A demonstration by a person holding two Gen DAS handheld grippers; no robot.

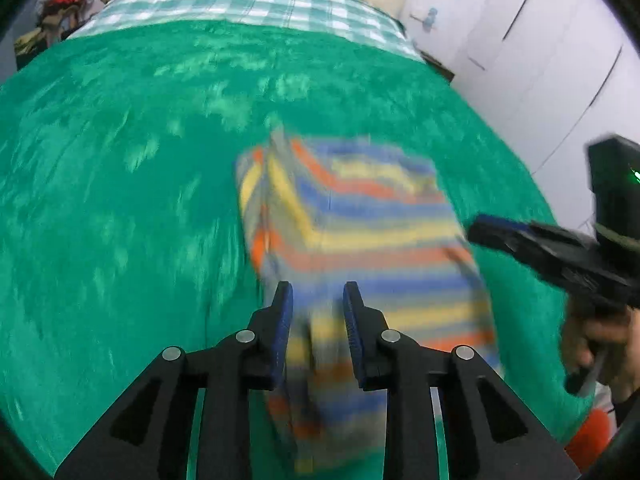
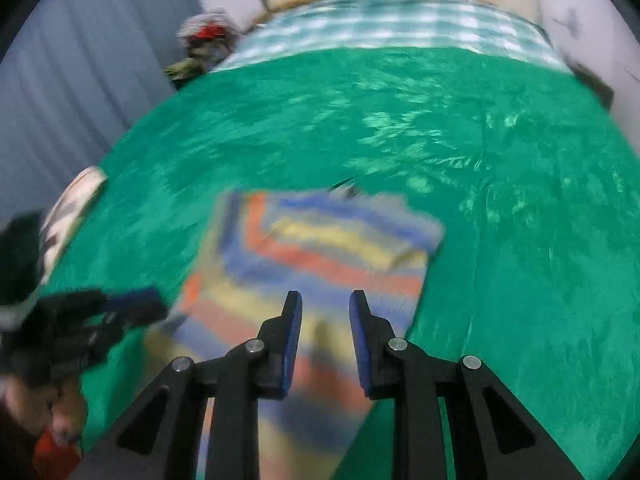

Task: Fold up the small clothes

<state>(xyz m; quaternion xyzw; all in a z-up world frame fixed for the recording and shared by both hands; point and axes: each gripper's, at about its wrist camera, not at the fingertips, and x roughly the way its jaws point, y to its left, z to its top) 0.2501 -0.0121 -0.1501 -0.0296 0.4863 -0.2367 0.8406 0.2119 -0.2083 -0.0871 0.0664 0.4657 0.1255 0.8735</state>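
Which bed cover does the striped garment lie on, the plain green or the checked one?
The plain green blanket. The striped garment lies on it; the checked cover lies beyond, by the pillow.

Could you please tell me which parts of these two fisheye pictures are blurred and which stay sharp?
Left wrist view: the left tongs are sharp, the striped garment and green blanket smeared by motion. Right wrist view: the right tongs are crisp, the garment's stripes soft, the checked sheet hazy; both views bend strongly at the rim.
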